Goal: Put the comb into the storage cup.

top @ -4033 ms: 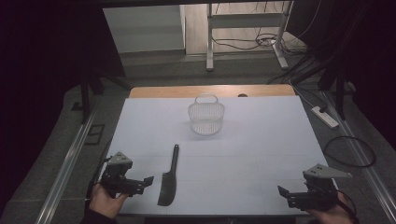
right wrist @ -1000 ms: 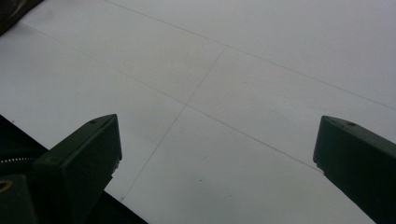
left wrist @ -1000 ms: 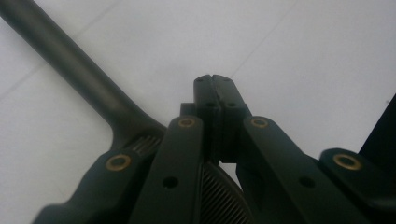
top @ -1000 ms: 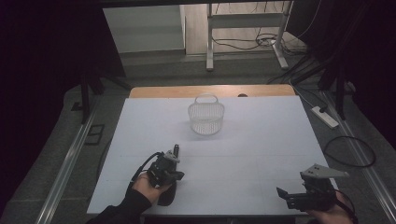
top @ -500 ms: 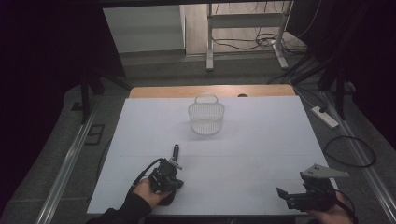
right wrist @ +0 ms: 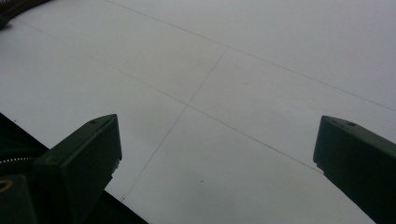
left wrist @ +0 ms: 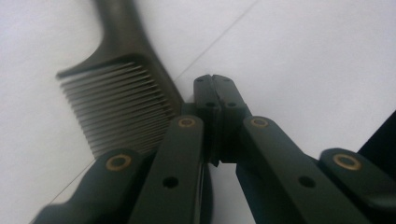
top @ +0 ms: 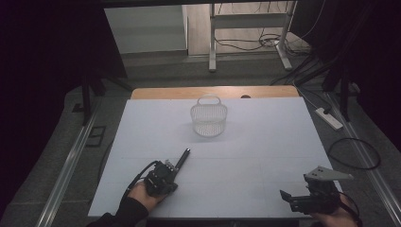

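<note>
A black comb (top: 182, 158) lies on the white table (top: 265, 142) near the front left, its handle pointing up and to the right. My left gripper (top: 169, 171) sits over the comb's toothed end. In the left gripper view the comb (left wrist: 116, 93) lies just left of my left gripper (left wrist: 215, 81), whose jaws are shut tip against tip. Nothing shows between the tips, and the comb's spine runs under the left jaw. My right gripper (top: 284, 196) rests at the front right corner. In its own view my right gripper (right wrist: 215, 140) stands open over bare table.
A white wire basket (top: 209, 118) with a handle stands upright at the back middle of the table. A wooden strip (top: 213, 92) borders the far edge. Cables and a power strip (top: 328, 118) lie on the floor to the right.
My left gripper came from the front left edge onto the comb. Over the last second it shifted slightly and the comb's handle swung a little to the right. The right gripper stayed put.
</note>
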The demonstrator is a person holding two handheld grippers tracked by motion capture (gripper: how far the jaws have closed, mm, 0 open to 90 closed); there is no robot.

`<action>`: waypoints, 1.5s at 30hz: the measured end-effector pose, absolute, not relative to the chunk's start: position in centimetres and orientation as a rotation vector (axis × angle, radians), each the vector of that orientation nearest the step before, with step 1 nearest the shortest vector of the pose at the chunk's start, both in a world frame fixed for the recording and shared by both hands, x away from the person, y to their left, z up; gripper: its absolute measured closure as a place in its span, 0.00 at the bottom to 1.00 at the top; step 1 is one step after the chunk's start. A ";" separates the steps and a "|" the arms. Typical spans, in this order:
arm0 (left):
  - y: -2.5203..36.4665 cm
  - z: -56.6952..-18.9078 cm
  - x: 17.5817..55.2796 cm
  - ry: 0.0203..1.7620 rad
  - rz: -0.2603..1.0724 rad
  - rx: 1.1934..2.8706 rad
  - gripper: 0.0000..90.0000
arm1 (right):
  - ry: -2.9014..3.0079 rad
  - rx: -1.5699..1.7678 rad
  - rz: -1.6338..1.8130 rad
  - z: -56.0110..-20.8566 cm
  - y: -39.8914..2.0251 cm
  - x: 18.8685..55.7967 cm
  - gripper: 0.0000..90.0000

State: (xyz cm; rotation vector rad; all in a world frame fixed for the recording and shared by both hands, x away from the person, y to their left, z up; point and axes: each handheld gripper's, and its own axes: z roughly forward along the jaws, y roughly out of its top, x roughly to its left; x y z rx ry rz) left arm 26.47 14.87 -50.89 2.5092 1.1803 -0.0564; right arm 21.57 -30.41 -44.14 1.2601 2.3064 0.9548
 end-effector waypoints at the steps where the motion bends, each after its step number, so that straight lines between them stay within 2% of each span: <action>1: 14.9 -50.9 26.5 1.180 -0.056 2.509 0.99 | 2.307 1.259 0.955 -44.1 -30.4 21.6 0.02; 20: 17.5 -50.8 27.5 1.330 -0.051 2.470 0.99 | 2.309 1.255 0.956 -44.1 -30.4 21.6 0.02; 45: 20.0 -51.0 30.8 1.415 0.107 2.392 0.99 | 2.322 1.254 0.939 -44.2 -30.3 21.7 0.02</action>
